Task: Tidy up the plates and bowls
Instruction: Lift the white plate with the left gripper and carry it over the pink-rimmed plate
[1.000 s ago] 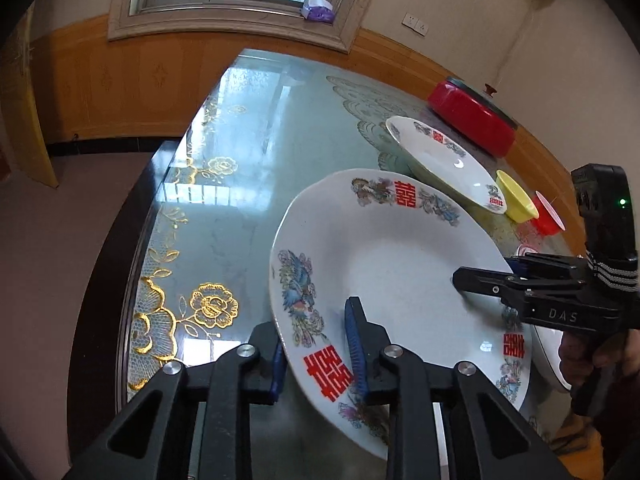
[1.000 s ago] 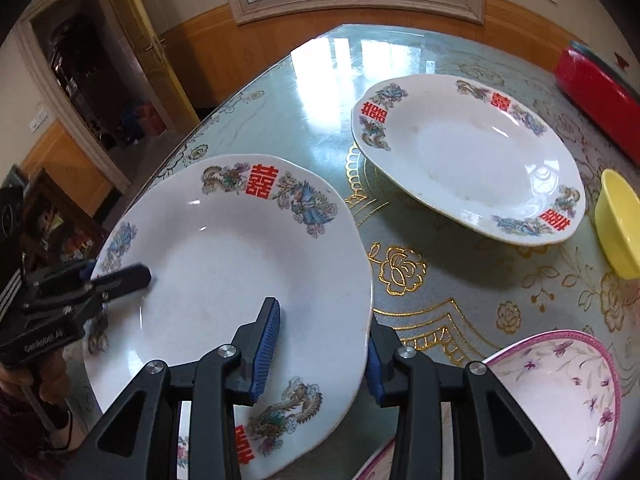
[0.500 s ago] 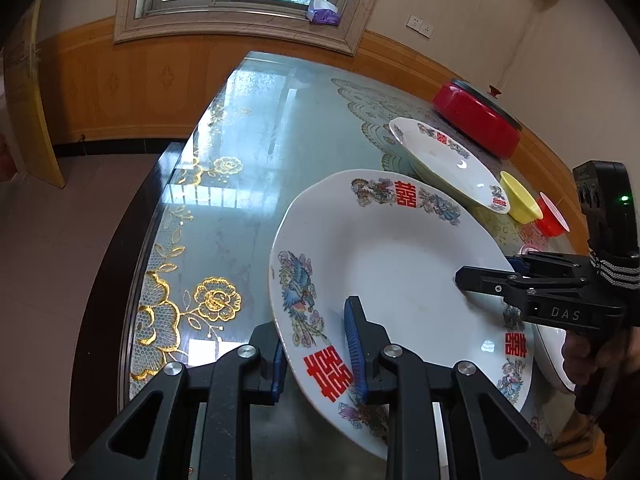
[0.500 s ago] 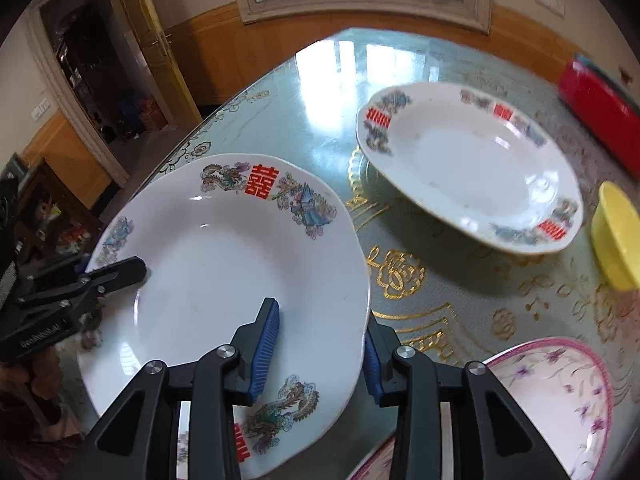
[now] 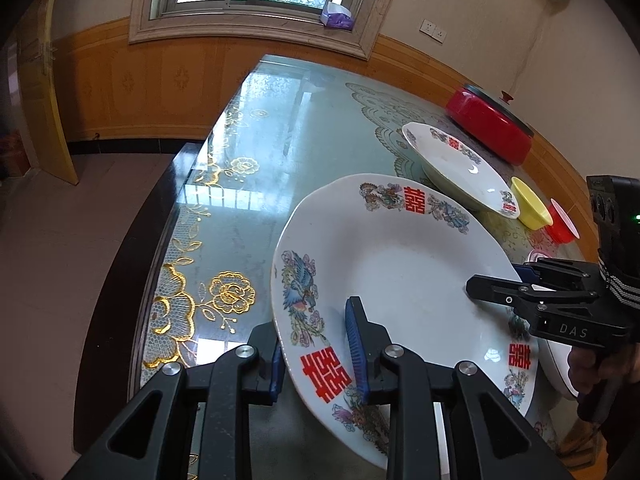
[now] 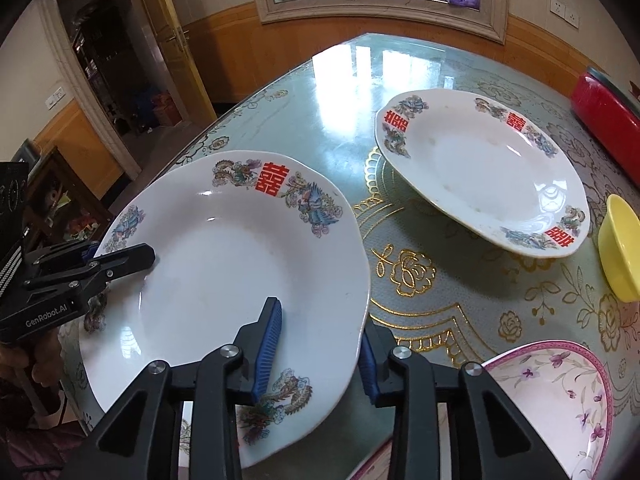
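A large white plate [image 5: 400, 272] [image 6: 224, 264] with red characters and bird motifs hangs tilted over the table's near edge. My left gripper [image 5: 316, 348] is shut on its left rim, one pad on top and one beneath. My right gripper [image 6: 318, 346] straddles the opposite rim and its jaws are closing. One pad rests over the well and the other sits under the edge, without a clear squeeze. Each gripper shows in the other's view: the right gripper [image 5: 500, 292], the left gripper [image 6: 120, 258]. A matching second plate [image 5: 460, 168] [image 6: 480, 168] lies farther back.
A yellow bowl [image 5: 530, 204] [image 6: 622, 248] and a small red bowl [image 5: 562, 224] sit right of the second plate. A red lidded pot [image 5: 488, 128] [image 6: 608, 120] stands behind them. A pink-rimmed floral bowl [image 6: 560, 400] lies at the near right. The glass table [image 5: 260, 160] drops off at left.
The right gripper's pads have drawn slightly closer together around the plate's rim. Both views have tilted a little; the plate and the left grip look unchanged.
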The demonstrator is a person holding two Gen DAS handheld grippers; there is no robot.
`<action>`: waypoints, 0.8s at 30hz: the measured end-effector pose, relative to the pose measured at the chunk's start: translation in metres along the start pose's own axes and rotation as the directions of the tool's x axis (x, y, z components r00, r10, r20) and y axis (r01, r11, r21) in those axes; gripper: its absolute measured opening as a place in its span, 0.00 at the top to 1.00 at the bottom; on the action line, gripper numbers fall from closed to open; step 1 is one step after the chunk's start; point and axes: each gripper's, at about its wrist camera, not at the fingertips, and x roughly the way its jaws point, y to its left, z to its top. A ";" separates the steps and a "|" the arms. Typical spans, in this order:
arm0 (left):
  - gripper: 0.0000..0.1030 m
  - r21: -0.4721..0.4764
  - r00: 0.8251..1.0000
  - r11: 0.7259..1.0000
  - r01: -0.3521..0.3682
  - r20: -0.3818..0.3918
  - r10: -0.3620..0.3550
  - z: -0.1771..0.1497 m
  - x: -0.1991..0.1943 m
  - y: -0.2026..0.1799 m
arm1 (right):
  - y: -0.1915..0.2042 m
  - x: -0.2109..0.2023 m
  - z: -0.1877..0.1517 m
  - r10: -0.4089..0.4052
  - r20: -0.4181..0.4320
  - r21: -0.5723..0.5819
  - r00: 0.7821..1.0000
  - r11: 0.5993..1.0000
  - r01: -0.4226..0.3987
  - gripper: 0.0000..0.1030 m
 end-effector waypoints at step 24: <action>0.74 0.041 0.999 0.999 0.021 0.041 -0.023 0.013 -0.022 -0.024 | -0.014 -0.043 -0.007 -0.022 0.070 0.045 0.997 0.999 0.019 0.68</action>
